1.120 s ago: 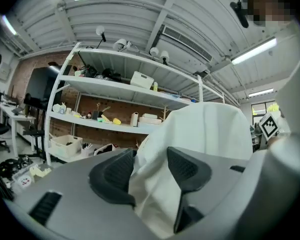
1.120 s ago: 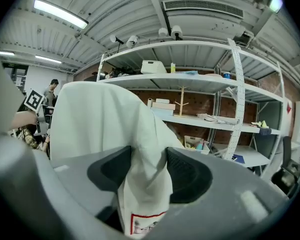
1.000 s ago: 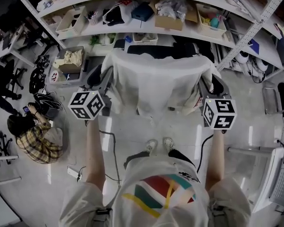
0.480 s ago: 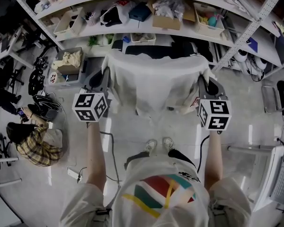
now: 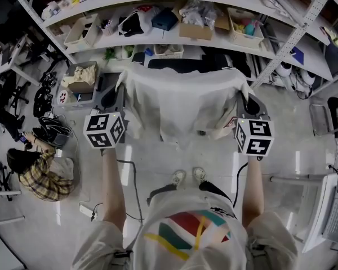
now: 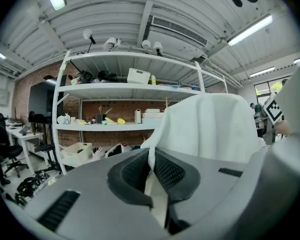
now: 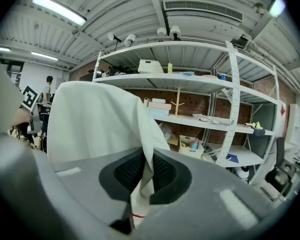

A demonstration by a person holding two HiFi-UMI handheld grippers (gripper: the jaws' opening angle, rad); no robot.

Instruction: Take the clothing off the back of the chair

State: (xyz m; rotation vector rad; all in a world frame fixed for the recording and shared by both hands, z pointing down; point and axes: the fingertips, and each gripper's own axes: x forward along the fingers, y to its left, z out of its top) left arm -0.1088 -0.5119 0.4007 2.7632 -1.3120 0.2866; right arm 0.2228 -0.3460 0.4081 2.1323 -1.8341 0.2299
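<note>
While both forearms reach forward side by side, the left gripper (image 6: 151, 170) and the right gripper (image 7: 142, 171) sit at opposite edges of the chair back (image 5: 183, 64). Each marker cube faces up toward the head camera. The left forearm (image 5: 114, 190) and the right forearm (image 5: 252, 190) are bare and nearly straight. Both grippers point slightly below level.

Left gripper: the jaws stand narrow, clamped on a fold of the white clothing (image 5: 180, 103) at the left edge of the chair back. The dark ribbed pads (image 6: 169, 173) press the cloth from both sides.

Right gripper: the jaws have just been closing and now pinch a fold of the same clothing at the right edge of the chair back. Cloth hangs down between the pads (image 7: 162, 170), with a thin red line low on it.

The clothing is draped over the chair back, spread from its left top corner to its right top corner. Its hem hangs down the side nearest the person.

The chair stands on a pale, glossy floor (image 5: 158, 162). Metal shelving (image 5: 174, 38) behind it carries boxes and bins on 2 visible levels, with a brick wall (image 7: 195, 104) at its rear. A seated person (image 5: 36, 170) in a plaid shirt is on the floor at far left. A power strip (image 5: 87, 208) lies near the left forearm. Tube lights (image 7: 59, 9) and a vent (image 7: 202, 5) line the ceiling.
</note>
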